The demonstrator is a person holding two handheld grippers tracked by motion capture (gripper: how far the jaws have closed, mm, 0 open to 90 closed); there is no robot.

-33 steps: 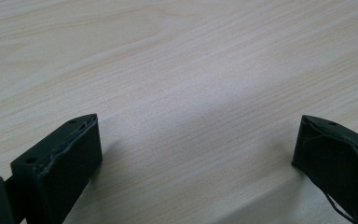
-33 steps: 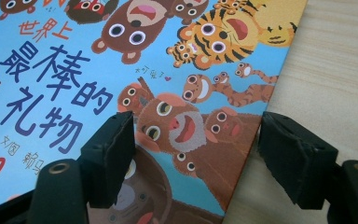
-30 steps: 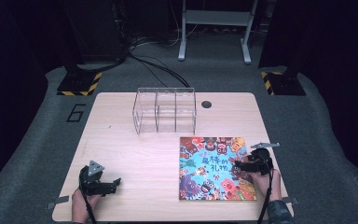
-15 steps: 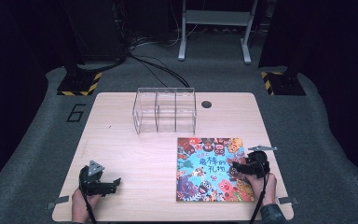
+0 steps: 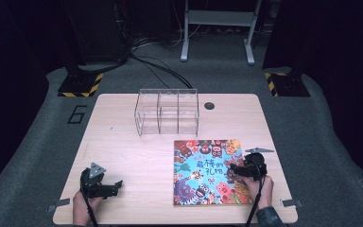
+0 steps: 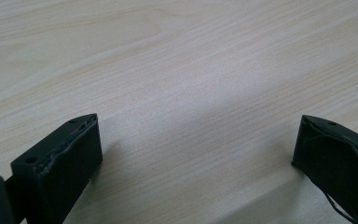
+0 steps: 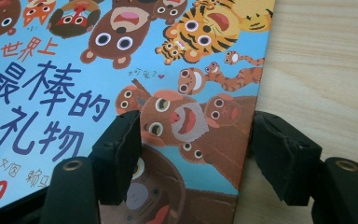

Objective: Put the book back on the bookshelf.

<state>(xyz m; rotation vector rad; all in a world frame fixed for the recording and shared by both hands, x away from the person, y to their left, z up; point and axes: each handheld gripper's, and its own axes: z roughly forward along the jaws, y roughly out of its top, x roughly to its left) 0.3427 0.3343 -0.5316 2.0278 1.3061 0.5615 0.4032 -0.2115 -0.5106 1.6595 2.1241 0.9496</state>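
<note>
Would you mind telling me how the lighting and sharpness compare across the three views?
High view: the pale wooden table is lit while the surrounding floor falls into darkness; the clear plastic three-compartment organiser looks faint. Left gripper view: wood grain sharp, soft shadows beside the black jaws. Right gripper view: the colourful animal picture book is evenly lit and crisp, the near jaws slightly soft.

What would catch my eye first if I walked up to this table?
The bright picture book, covered in cartoon animals, lies flat at the table's near right, with the right hand-held gripper straddling its right edge. Behind it stands a clear three-compartment organizer, and the left hand-held gripper waits open over bare wood.
</note>
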